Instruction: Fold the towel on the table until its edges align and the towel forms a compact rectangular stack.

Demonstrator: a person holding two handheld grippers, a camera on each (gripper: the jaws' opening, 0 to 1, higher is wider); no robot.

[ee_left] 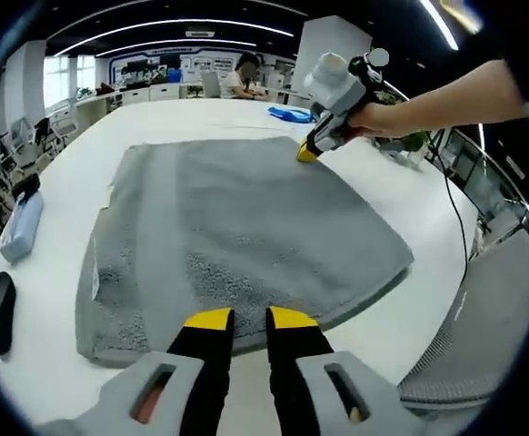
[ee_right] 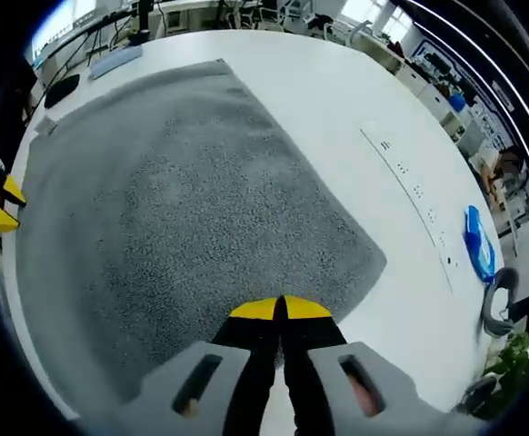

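Grey terry towel (ee_left: 246, 232) lying spread flat on the white table (ee_left: 401, 318), roughly rectangular with rounded corners. A plain woven band runs along one short side, and a small label shows at the edge near that band. The pile is looped and speckled. In the right gripper view the towel (ee_right: 183, 218) lies open in a single layer, its edges unfolded.

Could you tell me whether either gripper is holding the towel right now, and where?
The right gripper is shut on an edge of the grey towel. The left gripper is open at the opposite edge.
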